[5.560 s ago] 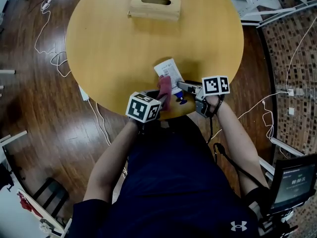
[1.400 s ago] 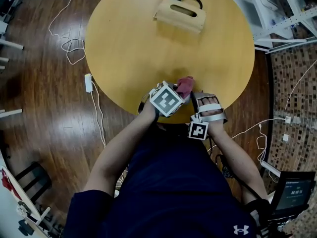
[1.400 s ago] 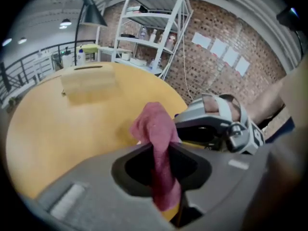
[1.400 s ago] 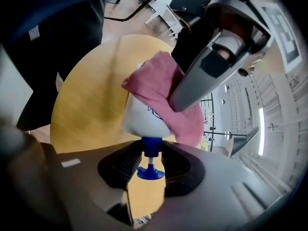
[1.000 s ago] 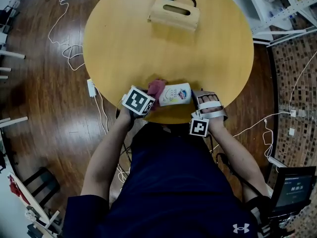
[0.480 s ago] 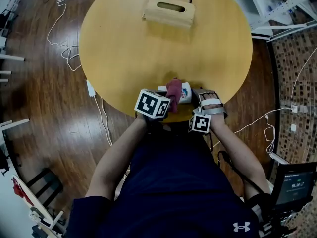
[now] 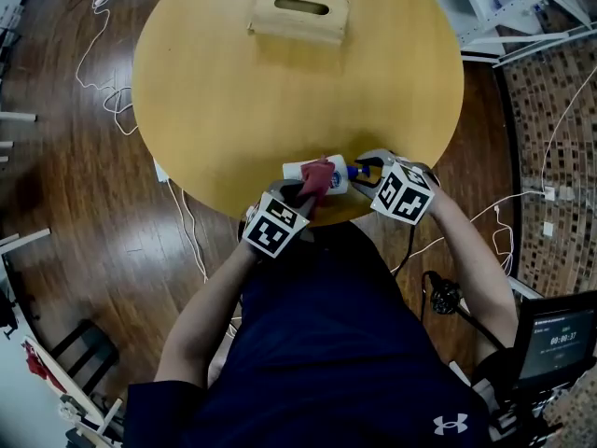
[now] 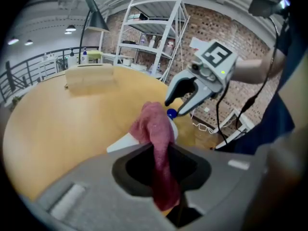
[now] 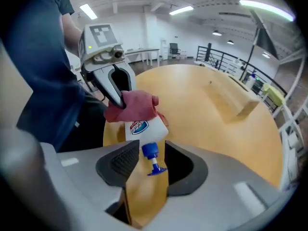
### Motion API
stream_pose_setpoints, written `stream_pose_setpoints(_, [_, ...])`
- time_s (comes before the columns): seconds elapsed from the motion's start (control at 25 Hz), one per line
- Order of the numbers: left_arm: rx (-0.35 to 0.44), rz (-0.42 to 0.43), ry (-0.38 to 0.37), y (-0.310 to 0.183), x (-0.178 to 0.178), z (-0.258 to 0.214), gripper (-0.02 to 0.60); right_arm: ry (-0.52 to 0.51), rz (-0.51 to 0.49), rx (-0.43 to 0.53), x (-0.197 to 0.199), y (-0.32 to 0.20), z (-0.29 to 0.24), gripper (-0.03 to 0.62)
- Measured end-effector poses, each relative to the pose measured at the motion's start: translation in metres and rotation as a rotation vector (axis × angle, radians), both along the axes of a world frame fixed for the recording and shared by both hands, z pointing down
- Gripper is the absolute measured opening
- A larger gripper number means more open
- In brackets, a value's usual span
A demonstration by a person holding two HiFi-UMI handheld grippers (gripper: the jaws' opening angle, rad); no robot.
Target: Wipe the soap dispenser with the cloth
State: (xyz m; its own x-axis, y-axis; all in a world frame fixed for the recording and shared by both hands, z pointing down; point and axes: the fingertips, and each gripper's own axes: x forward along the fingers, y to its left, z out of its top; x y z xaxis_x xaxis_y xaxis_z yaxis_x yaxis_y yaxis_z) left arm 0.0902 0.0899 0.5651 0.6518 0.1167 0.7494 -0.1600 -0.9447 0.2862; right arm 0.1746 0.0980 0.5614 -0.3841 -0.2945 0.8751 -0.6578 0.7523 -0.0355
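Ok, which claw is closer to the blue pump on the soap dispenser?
Right. The right claw straddles the blue pump, its jaws just opened wider and not pinching it. The left claw, clamped on the red cloth, sits farther off at the body of the dispenser.

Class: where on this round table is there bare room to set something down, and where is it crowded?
Free: the wide middle between wooden box and soap dispenser, plus both sides. Crowded: the near edge, around dispenser and cloth.
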Motion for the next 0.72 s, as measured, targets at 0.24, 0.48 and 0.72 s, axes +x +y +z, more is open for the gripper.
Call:
stream_pose_setpoints(0.24, [0.007, 0.031, 0.010, 0.028, -0.002, 0.005, 0.080, 0.111, -0.408, -0.342, -0.007, 0.018, 0.042, 0.177])
stream_pose_setpoints(0.48, [-0.045, -0.068, 0.046, 0.018, 0.012, -0.003, 0.081, 0.064, -0.446, -0.397, 0.006, 0.012, 0.053, 0.147])
stream_pose_setpoints(0.72, [-0.208, -0.351, 0.242, -0.028, 0.005, -0.077, 0.083, 0.201, -0.284, -0.059, -0.020, 0.004, 0.013, 0.146])
